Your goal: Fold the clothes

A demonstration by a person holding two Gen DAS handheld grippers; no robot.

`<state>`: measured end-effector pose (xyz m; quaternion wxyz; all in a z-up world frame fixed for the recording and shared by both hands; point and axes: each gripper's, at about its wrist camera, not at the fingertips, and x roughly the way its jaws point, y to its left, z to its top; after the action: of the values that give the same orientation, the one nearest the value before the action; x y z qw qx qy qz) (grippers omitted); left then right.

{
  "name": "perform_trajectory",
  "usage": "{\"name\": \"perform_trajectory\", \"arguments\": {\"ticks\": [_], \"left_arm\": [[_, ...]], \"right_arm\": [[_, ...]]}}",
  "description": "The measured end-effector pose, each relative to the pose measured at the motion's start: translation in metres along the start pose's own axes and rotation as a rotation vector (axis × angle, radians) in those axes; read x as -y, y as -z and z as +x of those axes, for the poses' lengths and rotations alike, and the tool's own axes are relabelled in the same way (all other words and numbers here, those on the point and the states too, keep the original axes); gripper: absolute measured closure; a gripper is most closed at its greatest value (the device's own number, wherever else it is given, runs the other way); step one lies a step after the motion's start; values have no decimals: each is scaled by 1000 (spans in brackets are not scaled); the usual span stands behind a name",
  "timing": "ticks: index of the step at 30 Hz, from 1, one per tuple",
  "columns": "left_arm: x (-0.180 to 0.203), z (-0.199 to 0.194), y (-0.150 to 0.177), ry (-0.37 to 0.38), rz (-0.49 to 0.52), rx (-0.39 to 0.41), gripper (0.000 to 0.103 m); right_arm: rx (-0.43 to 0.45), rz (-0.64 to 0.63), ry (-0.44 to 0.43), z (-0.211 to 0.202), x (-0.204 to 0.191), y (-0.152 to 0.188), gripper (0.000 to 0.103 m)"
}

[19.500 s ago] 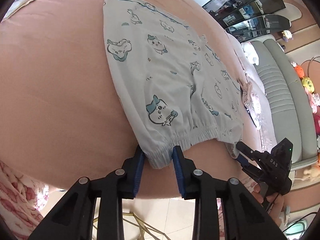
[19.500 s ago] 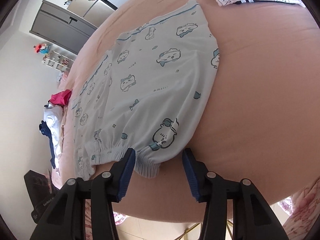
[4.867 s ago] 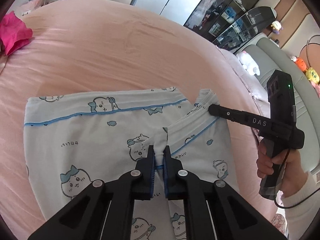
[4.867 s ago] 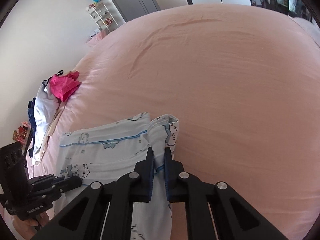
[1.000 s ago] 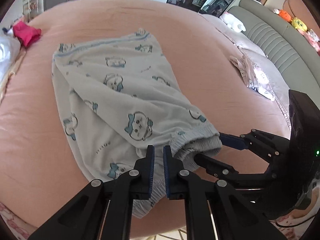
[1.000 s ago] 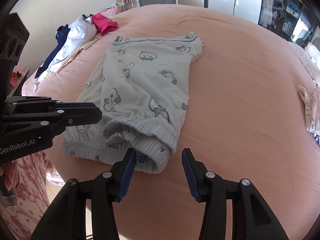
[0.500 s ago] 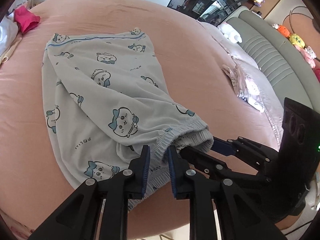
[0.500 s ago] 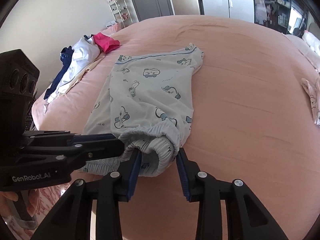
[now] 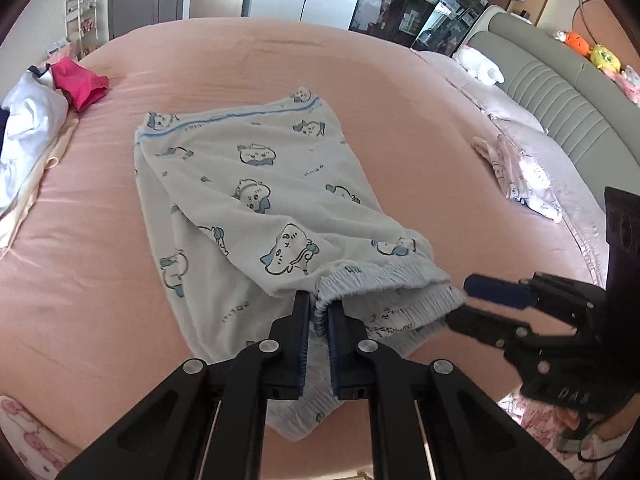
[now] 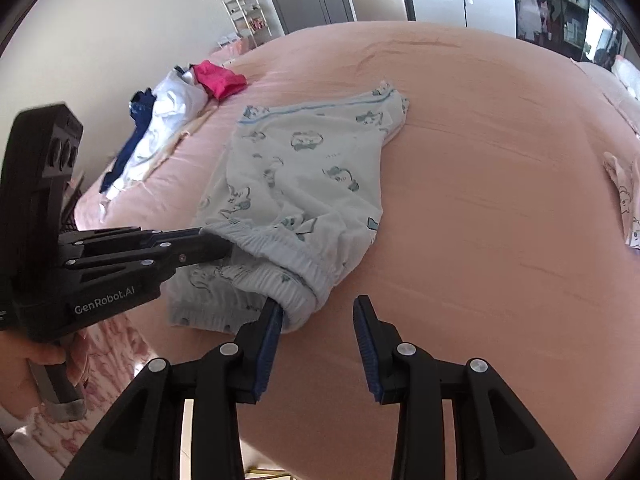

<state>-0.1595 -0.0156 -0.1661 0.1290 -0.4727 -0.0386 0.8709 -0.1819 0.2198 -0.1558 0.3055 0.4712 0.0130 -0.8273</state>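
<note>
Pale blue shorts point(image 9: 256, 184) with a cartoon print lie folded on the pink bed point(image 9: 400, 112), elastic waistband toward me. My left gripper point(image 9: 319, 314) is shut on the upper layer of that waistband and holds it a little off the sheet. The right wrist view shows the shorts point(image 10: 312, 168) with the left gripper point(image 10: 218, 250) pinching the band from the left. My right gripper point(image 10: 318, 322) is open, its left finger touching the waistband's right corner, nothing clamped. In the left wrist view the right gripper point(image 9: 460, 301) stands open just right of the band.
A pile of white, navy and bright pink clothes point(image 9: 36, 120) lies at the bed's left side. A small pink-print garment point(image 9: 520, 176) rests at the right, before a grey padded couch point(image 9: 560, 92). The bed's front edge is just below the grippers. A hand point(image 10: 36, 360) holds the left gripper's handle.
My left gripper has closed on the waistband's upper layer and raised it. The waistband corner, between the right gripper's fingers half a second ago, now sits at its left finger.
</note>
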Motion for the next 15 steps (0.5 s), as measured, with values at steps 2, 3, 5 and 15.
{"name": "perform_trajectory", "arguments": {"ticks": [2, 3, 5, 15], "left_arm": [[-2, -18, 3, -35, 36, 18, 96], [-4, -23, 5, -54, 46, 21, 96], [-7, -32, 9, -88, 63, 22, 96], [-16, 4, 50, -113, 73, -122, 96]], "right_arm": [[34, 24, 0, -8, 2, -8, 44], [48, 33, 1, -10, 2, -13, 44], [47, 19, 12, -9, -3, -21, 44], [-11, -56, 10, 43, -41, -36, 44]]}}
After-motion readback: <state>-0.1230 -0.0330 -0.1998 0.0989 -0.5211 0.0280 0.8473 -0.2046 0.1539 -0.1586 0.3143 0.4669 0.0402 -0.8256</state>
